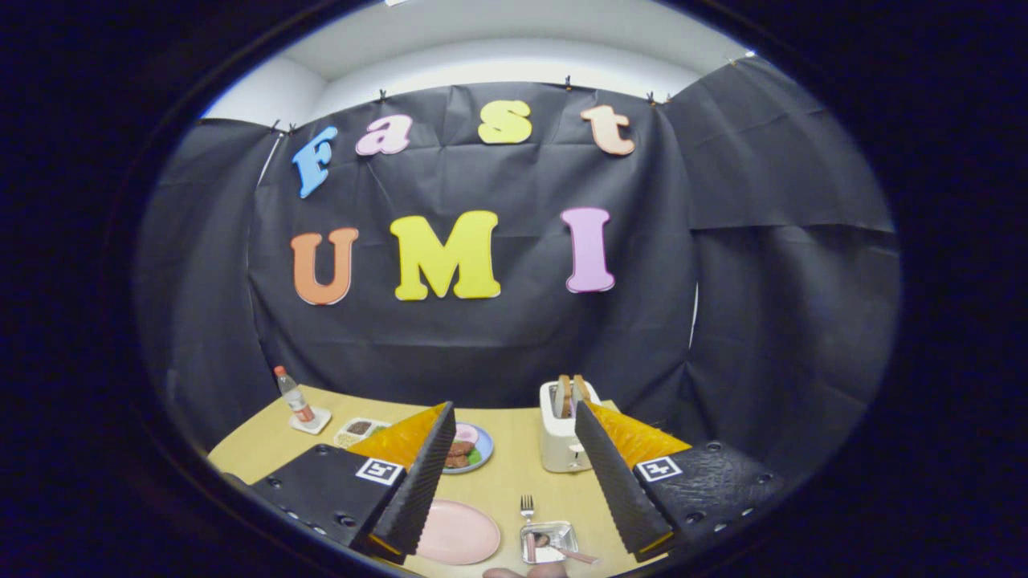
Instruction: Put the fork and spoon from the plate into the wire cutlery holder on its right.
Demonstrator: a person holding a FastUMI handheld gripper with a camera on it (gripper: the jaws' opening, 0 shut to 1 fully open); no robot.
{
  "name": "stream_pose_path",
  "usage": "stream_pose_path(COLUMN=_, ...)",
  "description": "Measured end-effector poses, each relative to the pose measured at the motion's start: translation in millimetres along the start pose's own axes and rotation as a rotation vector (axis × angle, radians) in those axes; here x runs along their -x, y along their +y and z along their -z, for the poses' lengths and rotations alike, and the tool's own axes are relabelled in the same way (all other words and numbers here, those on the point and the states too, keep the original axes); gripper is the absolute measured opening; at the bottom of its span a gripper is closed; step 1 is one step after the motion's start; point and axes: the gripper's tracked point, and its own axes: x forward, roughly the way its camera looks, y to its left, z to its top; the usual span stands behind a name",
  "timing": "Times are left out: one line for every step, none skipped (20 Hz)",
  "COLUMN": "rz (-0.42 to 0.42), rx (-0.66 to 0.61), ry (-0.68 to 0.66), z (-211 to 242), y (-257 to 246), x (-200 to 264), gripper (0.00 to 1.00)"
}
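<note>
While gripper (514, 482) gapes, fork (527, 507) lies between (untouched).

A staged recording booth: black cloth (482, 337) clipped up as a wall hangs behind a wooden table (514, 474), with white room wall above it. The table is laid like a kitchen: a toaster (562, 437) holding bread, and left of the toaster a plate of food (466, 448) and a bottle (293, 395).

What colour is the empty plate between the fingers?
Pale pink plate, seen in the gripper view.
</note>
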Motion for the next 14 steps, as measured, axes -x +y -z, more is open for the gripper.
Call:
stream_pose_path(rz=0.003, rx=0.009, ry=-0.023, z=-3.7, y=2.3, x=6.0, gripper=0.89)
stream_pose_path(rz=0.007, rx=0.016, ry=-0.039, z=-5.6, y=5.6, x=9.8, gripper=0.89)
stream_pose_path(rz=0.003, rx=0.015, ry=-0.049, z=-7.3, y=11.1, x=14.7, gripper=0.9)
stream_pose_path(rz=-0.003, rx=0.015, ry=-0.056, z=-8.1, y=17.4, x=19.6, gripper=0.9)
stream_pose_path(rz=-0.01, rx=0.018, ry=-0.063, z=-9.1, y=22.8, x=23.1, gripper=0.9)
stream_pose_path(rz=-0.015, rx=0.024, ry=-0.069, z=-10.9, y=28.2, x=25.2, gripper=0.9)
stream_pose_path(rz=-0.021, rx=0.03, ry=-0.073, z=-11.7, y=32.7, x=27.4, gripper=0.9)
stream_pose_path(rz=-0.03, rx=0.029, ry=-0.077, z=-12.0, y=37.9, x=28.5, gripper=0.9)
stream_pose_path(rz=-0.033, rx=0.026, ry=-0.078, z=-11.9, y=41.5, x=29.8, gripper=0.9)
stream_pose_path(rz=-0.038, rx=0.022, ry=-0.073, z=-9.4, y=43.4, x=32.3, gripper=0.9)
stream_pose_path(rz=-0.047, rx=0.015, ry=-0.073, z=-8.9, y=46.9, x=34.8, gripper=0.91)
stream_pose_path(rz=-0.049, rx=0.009, ry=-0.074, z=-9.3, y=49.0, x=36.4, gripper=0.92)
stream_pose_path(rz=-0.048, rx=0.005, ry=-0.076, z=-9.3, y=50.1, x=37.5, gripper=0.93)
stream_pose_path(rz=-0.044, rx=0.004, ry=-0.074, z=-6.6, y=51.4, x=36.9, gripper=0.93)
